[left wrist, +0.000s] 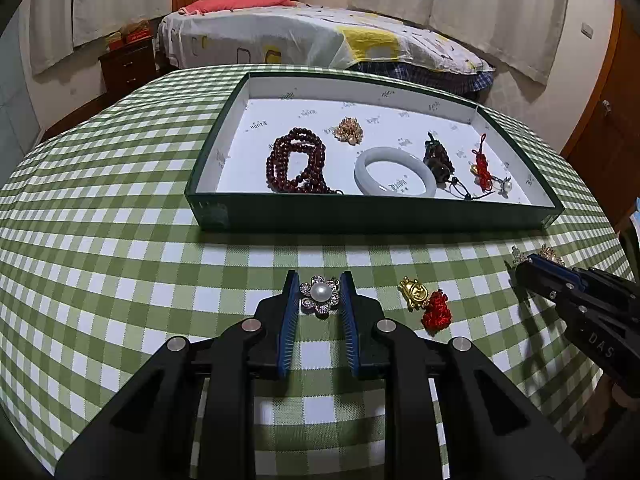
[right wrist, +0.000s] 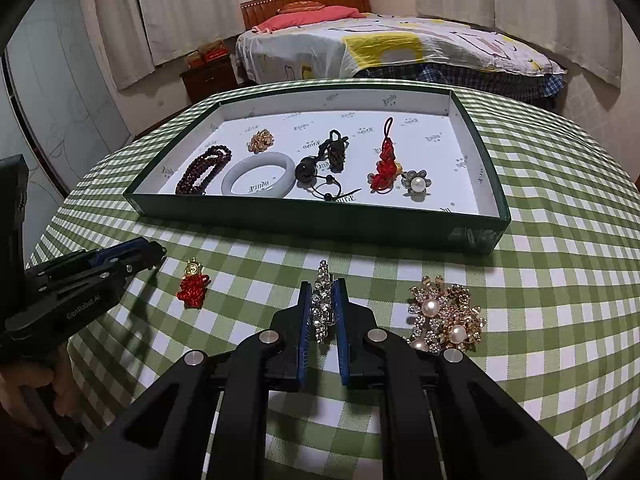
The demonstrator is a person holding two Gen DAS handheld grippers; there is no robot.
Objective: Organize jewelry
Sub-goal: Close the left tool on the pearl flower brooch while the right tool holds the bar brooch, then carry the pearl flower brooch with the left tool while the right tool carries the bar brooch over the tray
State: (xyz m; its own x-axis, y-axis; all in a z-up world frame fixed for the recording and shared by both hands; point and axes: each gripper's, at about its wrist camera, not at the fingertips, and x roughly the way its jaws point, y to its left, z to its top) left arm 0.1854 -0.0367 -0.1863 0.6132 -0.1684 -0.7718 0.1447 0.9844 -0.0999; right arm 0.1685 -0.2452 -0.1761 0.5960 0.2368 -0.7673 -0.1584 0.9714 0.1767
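A green tray (left wrist: 360, 216) with a white floor holds dark red beads (left wrist: 298, 160), a gold brooch (left wrist: 349, 131), a white bangle (left wrist: 394, 172), a dark pendant (left wrist: 438, 154), a red knot charm (left wrist: 482, 164) and a small pearl brooch (right wrist: 416, 184). My left gripper (left wrist: 320, 294) has its pads touching both sides of a pearl flower brooch (left wrist: 321, 294) on the cloth. My right gripper (right wrist: 324, 304) is shut on a rhinestone hair clip (right wrist: 322, 304), which rests on the cloth. A gold and red knot charm (left wrist: 426, 304) lies between the grippers.
A large gold and pearl flower brooch (right wrist: 444, 314) lies on the green checked tablecloth (left wrist: 120, 280) right of my right gripper. The round table's edge curves near on both sides. A bed (left wrist: 300, 36) and nightstand stand behind the table.
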